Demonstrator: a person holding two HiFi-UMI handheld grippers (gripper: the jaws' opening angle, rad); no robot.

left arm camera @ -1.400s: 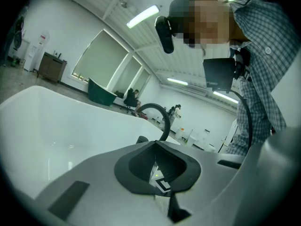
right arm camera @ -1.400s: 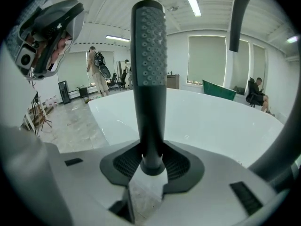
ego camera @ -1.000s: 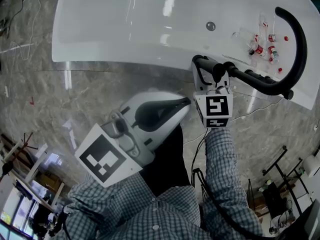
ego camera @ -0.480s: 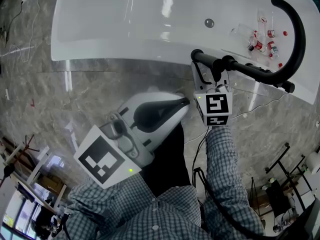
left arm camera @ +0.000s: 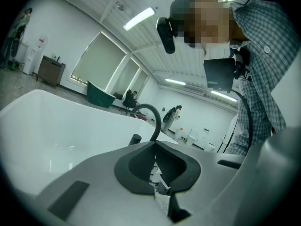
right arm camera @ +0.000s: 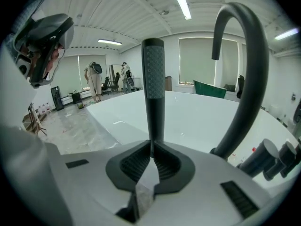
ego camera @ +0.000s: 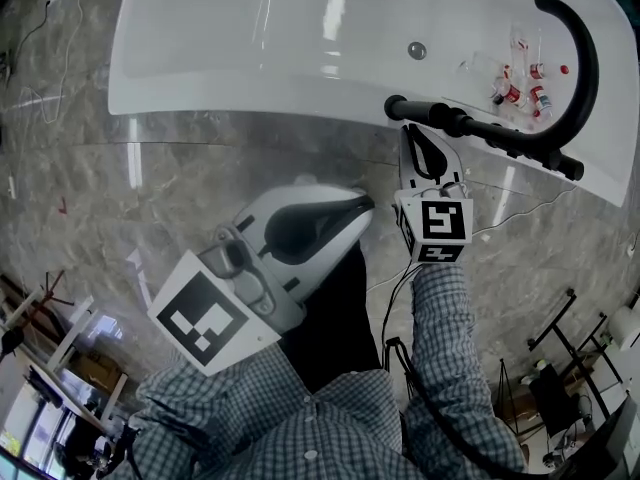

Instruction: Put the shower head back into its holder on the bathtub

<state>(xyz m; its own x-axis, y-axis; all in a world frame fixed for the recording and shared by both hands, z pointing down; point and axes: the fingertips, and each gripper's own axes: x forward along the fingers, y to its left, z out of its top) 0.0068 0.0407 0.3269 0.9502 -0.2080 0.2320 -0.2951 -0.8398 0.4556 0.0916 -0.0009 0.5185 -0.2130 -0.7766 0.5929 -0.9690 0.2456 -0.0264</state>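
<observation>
- Black rod-shaped shower head [ego camera: 500, 136] lies along the white bathtub [ego camera: 200, 103] rim, just past my right gripper [ego camera: 413, 133] tips. It looks seated in its holder.
- The right jaws have just been closing and are now together with nothing between them, so the rod rests unaided.
- Left gripper [ego camera: 362, 204] is closed, empty and well clear. It isn't needed.

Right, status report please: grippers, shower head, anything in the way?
Left gripper shut, empty. Right gripper just closed, empty, shower head straight ahead. Shower head upright on tub, beside spout. Nothing blocking it.
</observation>
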